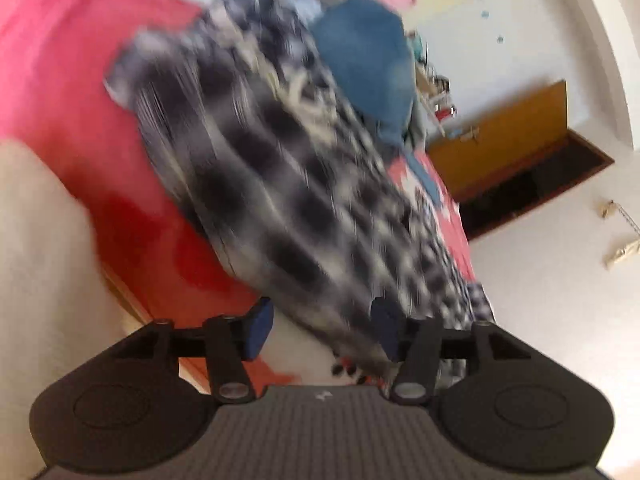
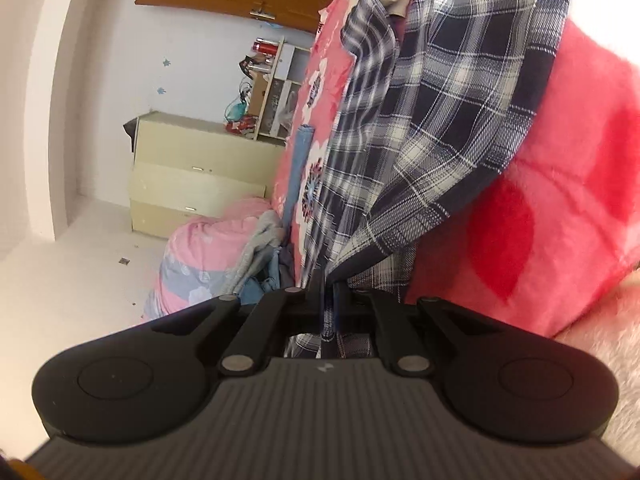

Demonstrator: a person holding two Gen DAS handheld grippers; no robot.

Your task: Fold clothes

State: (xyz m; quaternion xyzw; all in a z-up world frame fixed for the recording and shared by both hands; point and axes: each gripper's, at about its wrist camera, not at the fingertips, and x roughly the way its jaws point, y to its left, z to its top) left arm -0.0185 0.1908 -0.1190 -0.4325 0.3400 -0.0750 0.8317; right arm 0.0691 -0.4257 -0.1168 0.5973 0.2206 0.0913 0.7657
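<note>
A navy-and-white plaid shirt (image 1: 260,168) lies stretched across the pink bed cover (image 1: 60,60), blurred in the left wrist view. My left gripper (image 1: 320,330) is open at the shirt's near end. The cloth's edge hangs beside its right blue pad (image 1: 386,332), and neither pad presses on it. In the right wrist view the same plaid shirt (image 2: 440,120) hangs in folds against the pink cover (image 2: 560,200). My right gripper (image 2: 329,292) is shut on a pinch of its lower edge.
A blue garment (image 1: 364,64) and pale clothes lie beyond the shirt. Beside the bed are a cream dresser (image 2: 192,168), a cluttered shelf (image 2: 276,88), a pink bundle (image 2: 200,248) with a grey garment (image 2: 260,240) on it, and a wooden door (image 1: 504,132).
</note>
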